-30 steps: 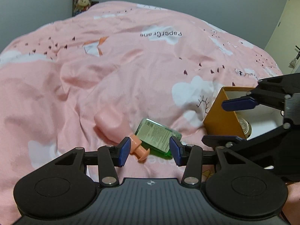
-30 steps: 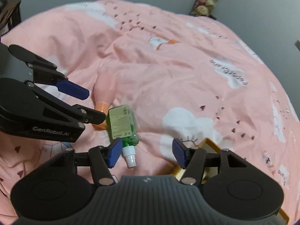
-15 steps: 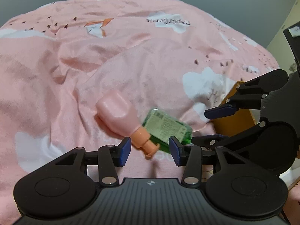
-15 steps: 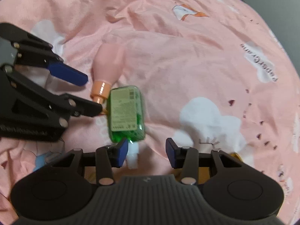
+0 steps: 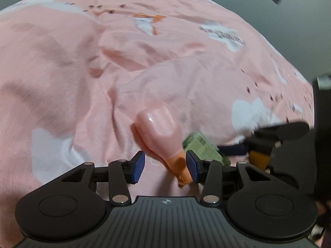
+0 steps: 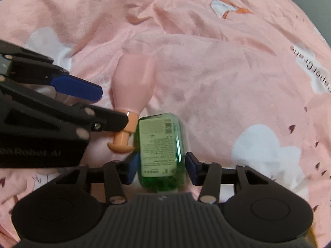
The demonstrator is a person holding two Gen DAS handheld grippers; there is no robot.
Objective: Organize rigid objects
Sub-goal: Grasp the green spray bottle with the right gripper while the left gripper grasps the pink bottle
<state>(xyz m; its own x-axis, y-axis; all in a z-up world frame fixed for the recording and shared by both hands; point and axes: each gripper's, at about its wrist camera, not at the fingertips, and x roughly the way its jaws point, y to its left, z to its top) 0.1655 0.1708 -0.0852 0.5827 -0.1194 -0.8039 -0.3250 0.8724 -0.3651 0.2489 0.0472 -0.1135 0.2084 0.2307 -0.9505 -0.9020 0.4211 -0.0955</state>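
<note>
Both wrist views close, angled down — shared bottles.

pink bed point(image 6: 227, 66), pink btl point(image 6: 134, 82), green btl point(image 6: 159, 144)

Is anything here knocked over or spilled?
Nothing looks spilled. The pink bottle and the green bottle both lie on their sides, side by side on the rumpled bedspread, rather than standing.
</note>
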